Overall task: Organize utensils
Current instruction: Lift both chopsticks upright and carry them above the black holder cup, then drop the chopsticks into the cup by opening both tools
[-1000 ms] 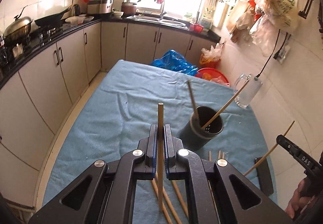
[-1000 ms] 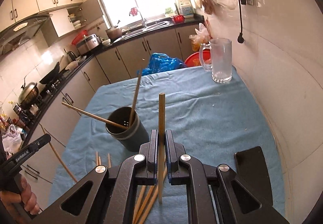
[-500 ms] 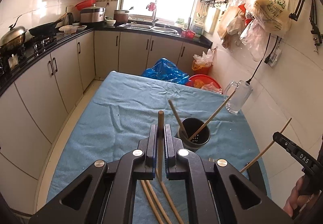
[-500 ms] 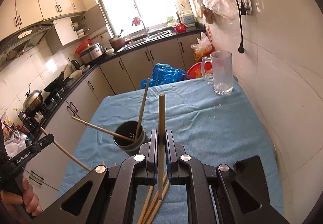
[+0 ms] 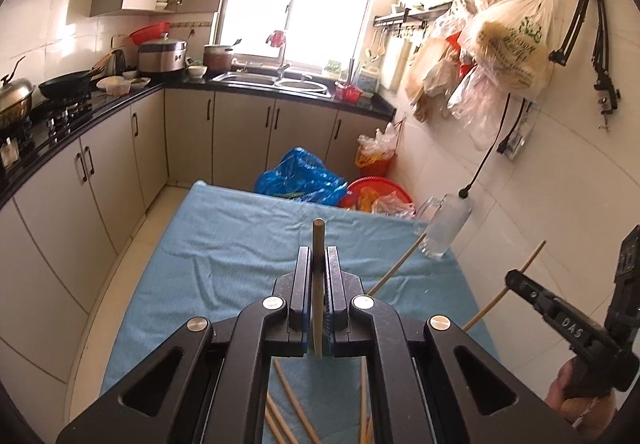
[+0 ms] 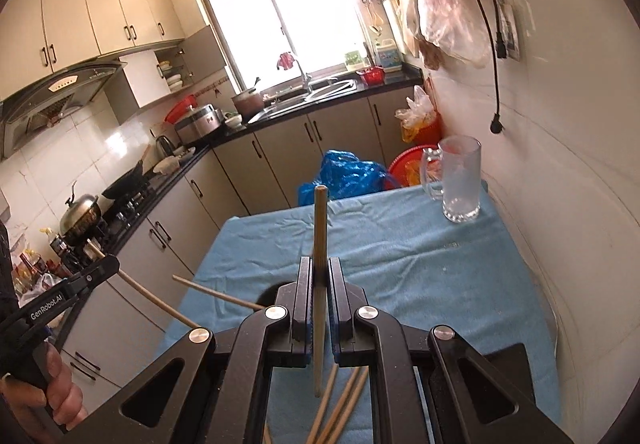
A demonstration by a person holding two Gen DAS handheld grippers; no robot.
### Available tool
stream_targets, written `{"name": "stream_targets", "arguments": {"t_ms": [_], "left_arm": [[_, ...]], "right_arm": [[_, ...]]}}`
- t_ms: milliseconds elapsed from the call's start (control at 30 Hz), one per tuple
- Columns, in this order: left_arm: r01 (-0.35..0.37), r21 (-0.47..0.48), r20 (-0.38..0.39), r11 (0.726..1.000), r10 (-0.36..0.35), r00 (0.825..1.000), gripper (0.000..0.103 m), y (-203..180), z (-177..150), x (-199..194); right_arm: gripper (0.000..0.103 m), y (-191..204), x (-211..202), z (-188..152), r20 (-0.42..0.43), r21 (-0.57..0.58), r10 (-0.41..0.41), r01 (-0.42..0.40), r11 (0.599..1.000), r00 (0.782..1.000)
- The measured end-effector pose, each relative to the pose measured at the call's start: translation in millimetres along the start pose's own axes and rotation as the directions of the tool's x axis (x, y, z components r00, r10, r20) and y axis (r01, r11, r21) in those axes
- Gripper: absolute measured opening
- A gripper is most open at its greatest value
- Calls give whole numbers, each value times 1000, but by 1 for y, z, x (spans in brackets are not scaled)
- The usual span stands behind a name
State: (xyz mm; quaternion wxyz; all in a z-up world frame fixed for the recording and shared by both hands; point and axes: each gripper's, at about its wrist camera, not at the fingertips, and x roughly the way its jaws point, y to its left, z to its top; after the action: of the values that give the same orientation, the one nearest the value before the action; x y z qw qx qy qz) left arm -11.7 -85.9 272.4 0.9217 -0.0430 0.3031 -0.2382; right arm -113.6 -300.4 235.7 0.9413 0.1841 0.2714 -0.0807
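A chopstick (image 5: 318,280) is clamped upright in the left gripper (image 5: 319,284) and another (image 6: 320,276) in the right gripper (image 6: 320,284), above the table's (image 6: 420,264) near edge, where either could be swung askew and dropped beside the holder (image 6: 272,294).

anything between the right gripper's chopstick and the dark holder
Nothing separate shows. The holder is mostly hidden behind the right gripper; a leaning chopstick sticking out of it could crowd the held chopstick.
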Motion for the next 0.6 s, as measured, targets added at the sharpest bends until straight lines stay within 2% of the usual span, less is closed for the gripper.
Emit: {"name": "stream_targets", "arguments": {"t_ms": [300,600], "left_arm": [[26,16,36,1000,-26,999,5,-19,38,7],[18,7,-26,1000,-18,1000,5,-22,40,53]], "right_arm": [[7,9,21,35,30,23,13,-14,1000,999],[7,19,54,55,42,35,4,-6,999,999]]}}
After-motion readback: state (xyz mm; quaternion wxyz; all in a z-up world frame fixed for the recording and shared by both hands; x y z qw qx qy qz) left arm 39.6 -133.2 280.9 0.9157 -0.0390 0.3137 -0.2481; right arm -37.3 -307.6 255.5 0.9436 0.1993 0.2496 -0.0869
